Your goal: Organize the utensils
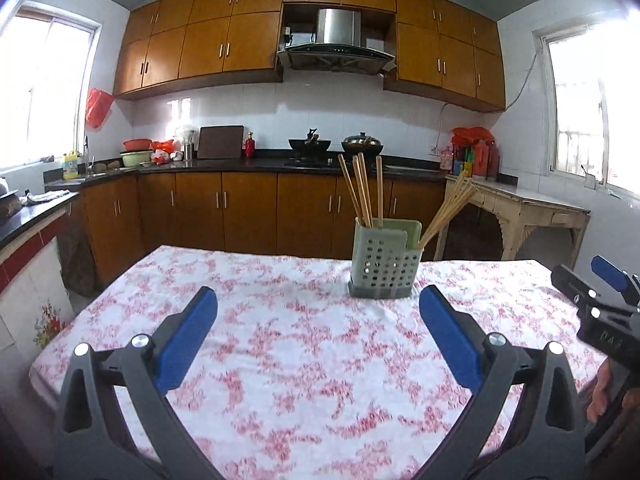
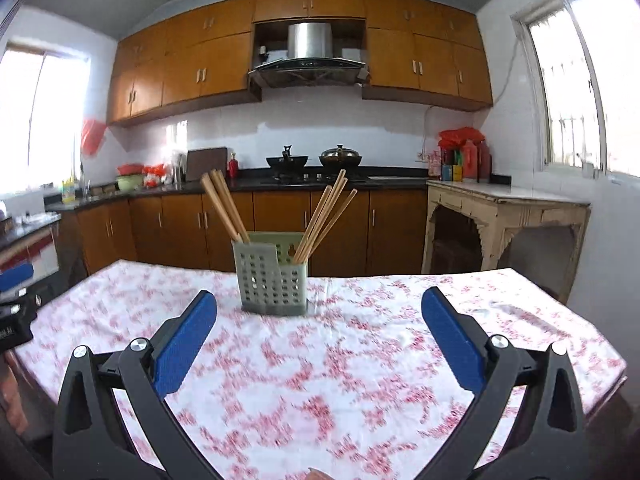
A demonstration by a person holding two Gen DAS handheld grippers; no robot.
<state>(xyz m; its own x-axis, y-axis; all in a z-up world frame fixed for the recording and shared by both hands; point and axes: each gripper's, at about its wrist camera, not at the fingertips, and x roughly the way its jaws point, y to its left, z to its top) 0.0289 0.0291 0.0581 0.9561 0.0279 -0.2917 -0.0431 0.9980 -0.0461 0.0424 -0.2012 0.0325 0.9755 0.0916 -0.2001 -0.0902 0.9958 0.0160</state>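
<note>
The utensil holder (image 1: 385, 258) stands on the floral tablecloth (image 1: 280, 340), chopsticks (image 1: 362, 190) leaning inside it. Near the holder, the left gripper (image 1: 318, 336) and right gripper (image 2: 318, 340) hover with jaws spread wide, both empty.

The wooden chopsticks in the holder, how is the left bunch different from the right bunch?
The left bunch of wooden chopsticks stands in the taller side of the grey-green perforated plastic holder and leans left. The right bunch of wooden chopsticks sits in the lower side, leans right and fans out wider. Both are plain tan sticks poking out of the same holder.
</note>
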